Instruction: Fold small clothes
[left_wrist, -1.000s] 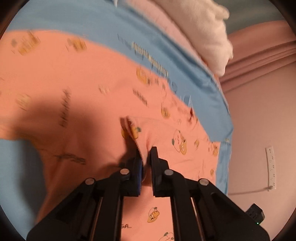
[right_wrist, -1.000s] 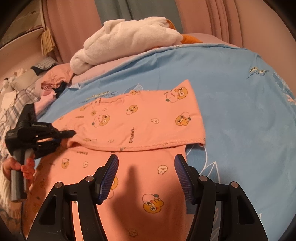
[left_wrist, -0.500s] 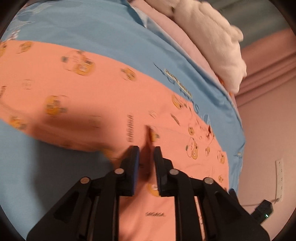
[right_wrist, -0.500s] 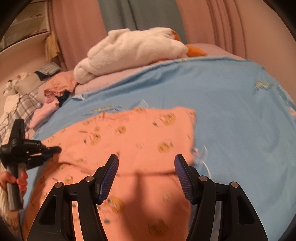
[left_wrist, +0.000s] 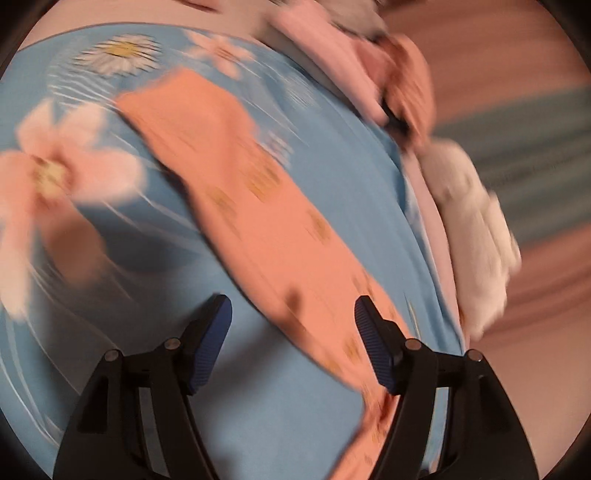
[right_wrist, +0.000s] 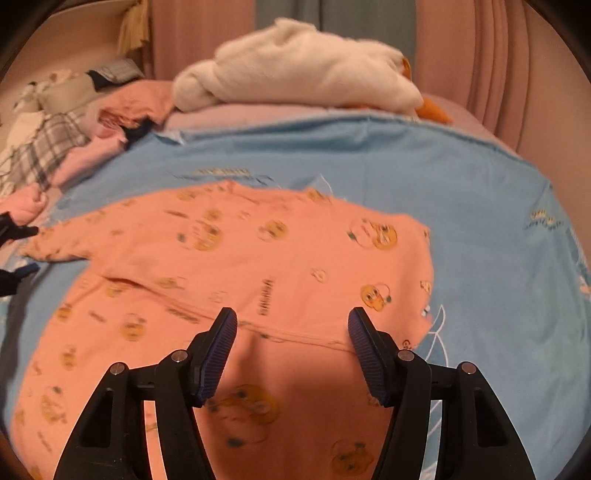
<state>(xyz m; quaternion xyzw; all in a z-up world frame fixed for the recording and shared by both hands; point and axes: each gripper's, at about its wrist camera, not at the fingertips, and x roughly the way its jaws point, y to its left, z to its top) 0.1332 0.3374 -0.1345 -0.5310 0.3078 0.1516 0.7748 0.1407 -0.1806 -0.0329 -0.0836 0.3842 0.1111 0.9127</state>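
**Between folds, both grippers empty**

We held both tools spread wide and grasping nothing. Our left gripper (left_wrist: 291, 332) hung above the blue bedsheet (left_wrist: 258, 406), its fingers apart on either side of a long orange strip of cloth that ran away from it across the bed. That view was badly smeared, so we could only guess that the strip was a sleeve or leg of the same garment. Our right gripper (right_wrist: 291, 332) was likewise released, poised over the orange printed garment (right_wrist: 258, 258), which lay spread on the sheet with one layer turned over on itself; a seam or folded edge ran across just ahead of the fingertips.

We judged the task to be mid-way: one fold appeared laid, and the piece was still wide and loose at its left end. The next move would call for lowering a gripper onto an edge, pinching a single flap of cloth without catching the sheet, and carrying it across so the edges met squarely.

As for writing, the garment carried short dark words among yellow cartoon faces, but they were too blurred for us to read, as was a line of print on the sheet beyond it. A white plush bundle (right_wrist: 295, 70) and a heap of other clothes (right_wrist: 55, 140) sat at the far side.
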